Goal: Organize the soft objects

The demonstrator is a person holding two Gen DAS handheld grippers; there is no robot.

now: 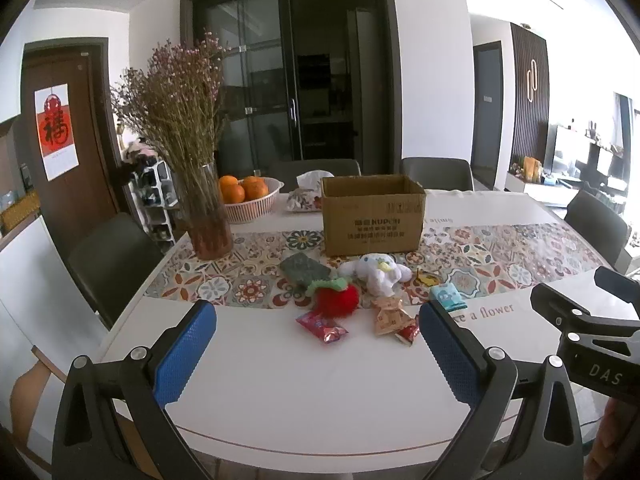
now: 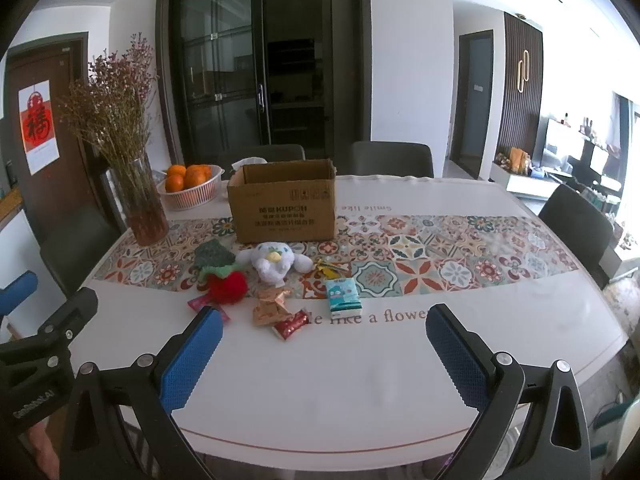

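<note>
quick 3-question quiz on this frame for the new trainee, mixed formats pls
1. True or false: the cardboard box stands with its top open, behind the white plush toy.
2. Multiple choice: what fills the basket beside the glass vase? A) oranges B) socks C) keys
3. Short answer: is either gripper holding anything?

Key
1. True.
2. A, oranges.
3. No. The left gripper and right gripper both stand wide open over the white table, short of the red plush strawberry, the tissue pack and the snack packets.
</note>
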